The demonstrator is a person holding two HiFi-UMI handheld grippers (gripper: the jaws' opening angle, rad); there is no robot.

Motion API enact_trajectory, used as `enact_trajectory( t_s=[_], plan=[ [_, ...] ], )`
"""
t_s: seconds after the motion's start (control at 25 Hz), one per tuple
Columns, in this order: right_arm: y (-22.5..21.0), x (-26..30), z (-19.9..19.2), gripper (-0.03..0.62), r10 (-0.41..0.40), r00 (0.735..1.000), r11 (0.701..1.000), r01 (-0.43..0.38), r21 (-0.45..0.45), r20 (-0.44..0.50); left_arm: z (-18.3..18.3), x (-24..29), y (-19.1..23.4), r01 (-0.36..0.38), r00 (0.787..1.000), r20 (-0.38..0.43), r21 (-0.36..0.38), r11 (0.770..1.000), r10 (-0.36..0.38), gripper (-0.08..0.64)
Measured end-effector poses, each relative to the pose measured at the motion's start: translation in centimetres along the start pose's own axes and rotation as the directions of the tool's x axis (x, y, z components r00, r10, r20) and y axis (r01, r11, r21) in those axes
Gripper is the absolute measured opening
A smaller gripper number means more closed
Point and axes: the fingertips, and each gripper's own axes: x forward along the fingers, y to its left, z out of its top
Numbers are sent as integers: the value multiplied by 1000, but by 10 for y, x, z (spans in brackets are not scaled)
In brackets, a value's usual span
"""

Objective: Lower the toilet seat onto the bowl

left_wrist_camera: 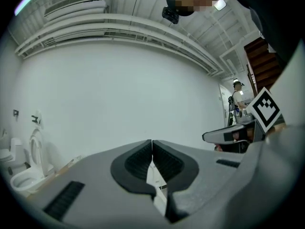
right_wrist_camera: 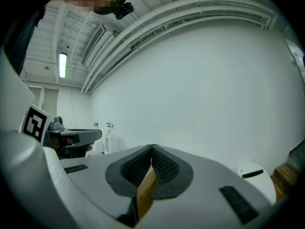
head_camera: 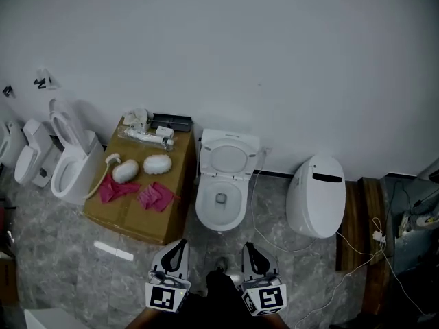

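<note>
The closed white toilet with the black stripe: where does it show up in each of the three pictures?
Head view: the closed toilet stands right of centre, to the right of the open toilet.
Left gripper view: not in it.
Right gripper view: low at the right, against the wall.
Shared landmark: the plain white wall fills the background in all three.

A workshop-like room: several toilets point(head_camera: 221, 184) lined along a bare wall point(head_camera: 240, 46).

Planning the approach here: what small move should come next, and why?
Probably bring the right hand-held gripper forward toward the toilet seat: the seat stands upright behind the open bowl, and the gripper, shut, is well short of it.
</note>
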Motion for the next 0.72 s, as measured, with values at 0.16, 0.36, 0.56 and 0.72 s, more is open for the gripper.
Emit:
enact_trajectory(
  t_s=[0.16, 0.36, 0.56, 0.72],
  plan=[
    [-44, 42, 4, 26, 29, 1000, 999, -29, -17, -13, 9, 51, 3, -33, 999, -9, 6, 999, 33, 11],
    [-86, 83, 2, 26, 37, 998, 999, -37, -17, -42, 12, 102, 12, -48, 998, -39, 26, 999, 49, 11],
    [-120, 121, -17, 26, 51, 994, 999, -52, -3, -96, 8, 157, 27, -45, 996, -75, 24, 999, 47, 11],
    [-141, 157, -26, 26, 40, 990, 999, -42, -15, -136, 1, 207, 41, -7, 995, -103, -6, 1000, 6, 11]
  ],
)
